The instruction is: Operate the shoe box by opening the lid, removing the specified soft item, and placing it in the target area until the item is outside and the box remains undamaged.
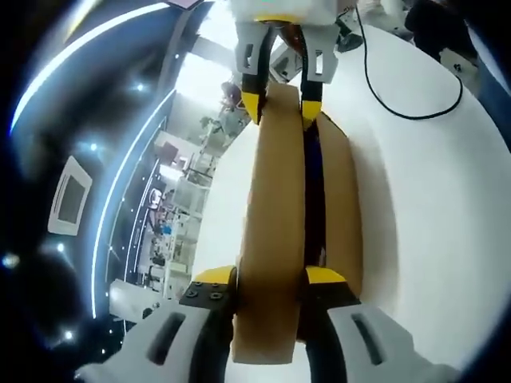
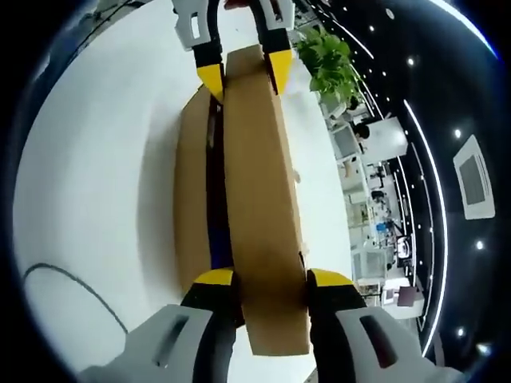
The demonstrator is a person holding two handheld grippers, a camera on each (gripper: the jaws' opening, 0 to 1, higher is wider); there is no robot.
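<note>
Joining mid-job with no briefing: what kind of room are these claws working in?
Probably a large open-plan office or showroom. The shoe box sits on a white table, a potted plant stands behind it, and curved ceiling light strips run over distant desks.

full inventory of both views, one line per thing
shoe box: 1, brown cardboard, on the white table, open a crack with something dark blue showing in the gap
lid: 1, brown cardboard, raised on edge over the box, gripped at both ends
table: 1, white, under the box
cable: 1, black, lying on the table past the box
plant: 1, green, beyond the table's edge
left hand-held gripper: 1, grey with yellow tips, closed on the lid's near end in the left gripper view
right hand-held gripper: 1, grey with yellow tips, closed on the lid's opposite end
</note>
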